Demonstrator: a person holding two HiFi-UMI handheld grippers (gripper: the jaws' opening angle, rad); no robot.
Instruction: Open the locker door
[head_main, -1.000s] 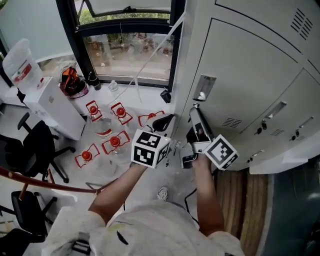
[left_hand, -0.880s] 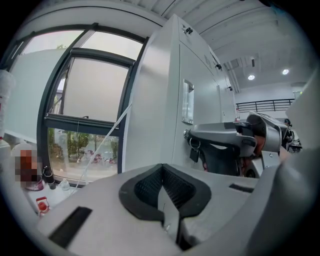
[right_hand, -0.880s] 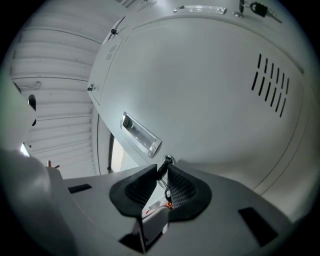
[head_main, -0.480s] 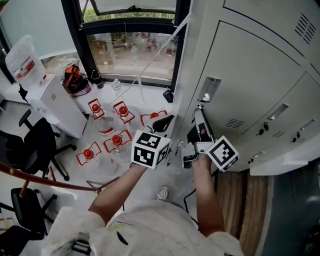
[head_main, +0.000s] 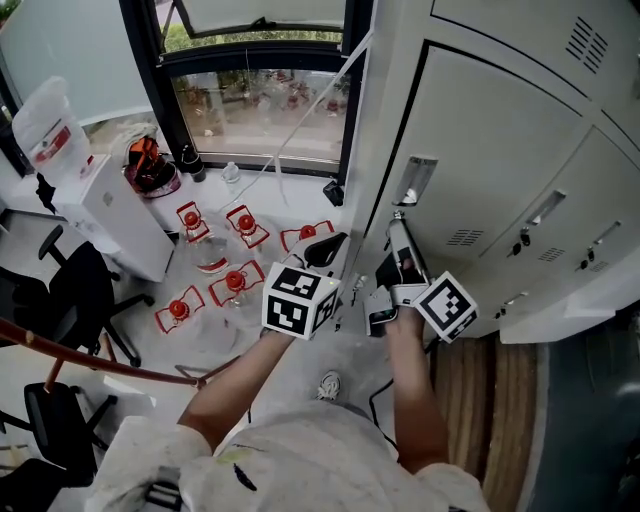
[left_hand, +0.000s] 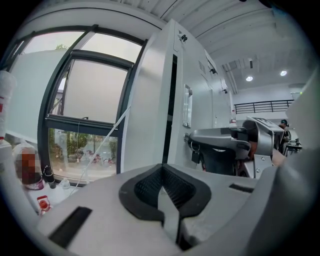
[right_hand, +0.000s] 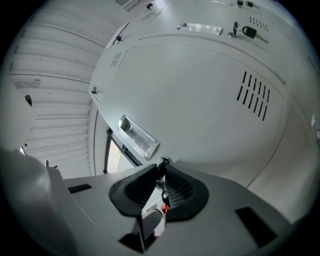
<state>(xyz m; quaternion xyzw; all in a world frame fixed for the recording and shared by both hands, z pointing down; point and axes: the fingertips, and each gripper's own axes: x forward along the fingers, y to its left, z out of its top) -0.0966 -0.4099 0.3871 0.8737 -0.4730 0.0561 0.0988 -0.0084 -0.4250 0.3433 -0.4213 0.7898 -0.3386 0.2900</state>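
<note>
The grey locker door (head_main: 500, 170) has a metal pull recess (head_main: 414, 180) near its left edge, and a dark gap runs along that edge. Just below the recess sits the lock (right_hand: 163, 161) with a key (right_hand: 161, 173) in it. My right gripper (head_main: 397, 222) is at this lock. In the right gripper view its pads (right_hand: 176, 186) clamp the key and its ring, and the jaws are opening slightly. My left gripper (head_main: 330, 244) hangs left of the locker, apart from it. Its pads (left_hand: 177, 187) meet with nothing between them.
More locker doors (head_main: 560, 230) with keys continue to the right. On the floor to the left stand several red-capped water jugs (head_main: 232, 282), a white box (head_main: 105, 215) and office chairs (head_main: 70, 300). A black-framed window (head_main: 255, 100) is behind them.
The right gripper has stayed at the lock below the pull recess. The left gripper has hardly moved. The head view has shifted slightly.
</note>
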